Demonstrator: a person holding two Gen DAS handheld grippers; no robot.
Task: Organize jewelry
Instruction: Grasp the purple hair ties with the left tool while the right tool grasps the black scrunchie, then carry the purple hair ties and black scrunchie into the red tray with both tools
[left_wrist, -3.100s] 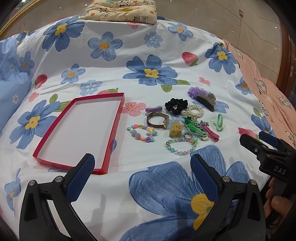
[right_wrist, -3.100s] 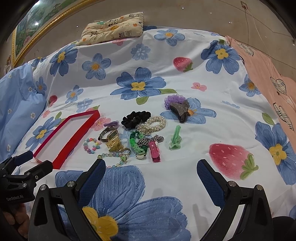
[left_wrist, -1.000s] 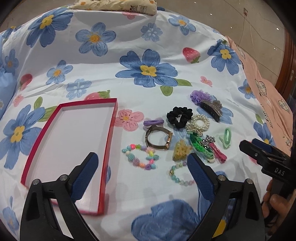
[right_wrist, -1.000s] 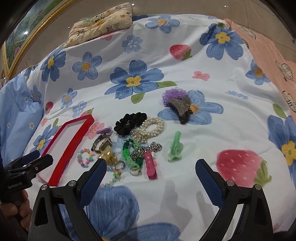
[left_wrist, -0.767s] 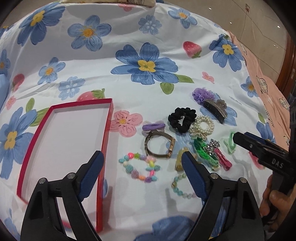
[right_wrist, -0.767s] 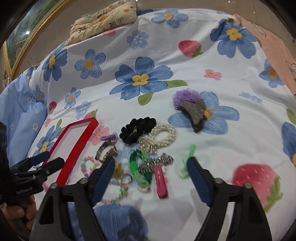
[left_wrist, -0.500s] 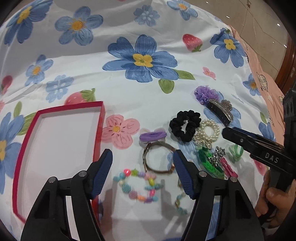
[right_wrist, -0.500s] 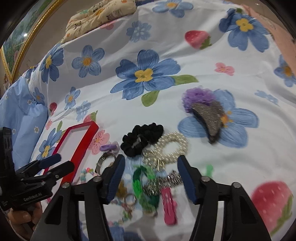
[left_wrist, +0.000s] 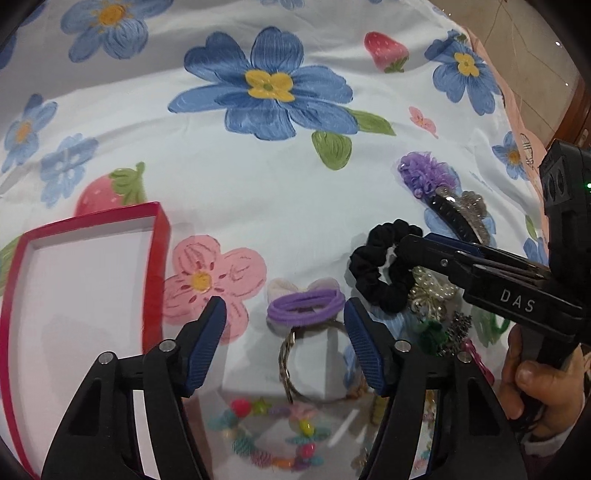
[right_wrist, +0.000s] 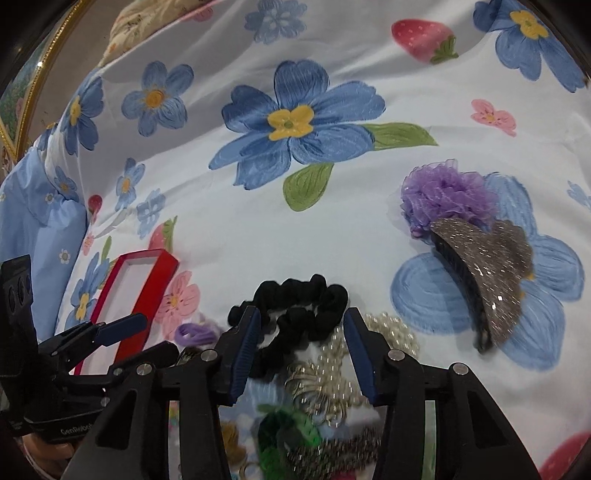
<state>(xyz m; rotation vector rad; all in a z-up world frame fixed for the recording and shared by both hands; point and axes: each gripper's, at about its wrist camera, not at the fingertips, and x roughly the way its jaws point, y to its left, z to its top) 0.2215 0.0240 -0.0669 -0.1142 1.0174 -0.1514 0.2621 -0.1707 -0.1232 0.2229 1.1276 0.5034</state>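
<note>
My left gripper (left_wrist: 282, 317) is apart around the purple hair tie (left_wrist: 306, 307); my right gripper (right_wrist: 301, 334), also apart, straddles the black scrunchie (right_wrist: 295, 314). I lower both before closing, then carry to the red box (left_wrist: 159, 236).

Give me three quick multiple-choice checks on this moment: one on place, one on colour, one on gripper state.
1. The purple hair ties lie:
A. in the box
B. between the left gripper's fingertips
C. on the glitter clip

2. The scrunchie ahead of the right gripper is:
A. black
B. green
C. pink

3. The red box is:
A. lidded
B. open and empty
C. full of beads

Answers:
1 B, the ties sit on the sheet in the finger gap.
2 A, it is plainly black.
3 B, only its bare white floor shows.
</note>
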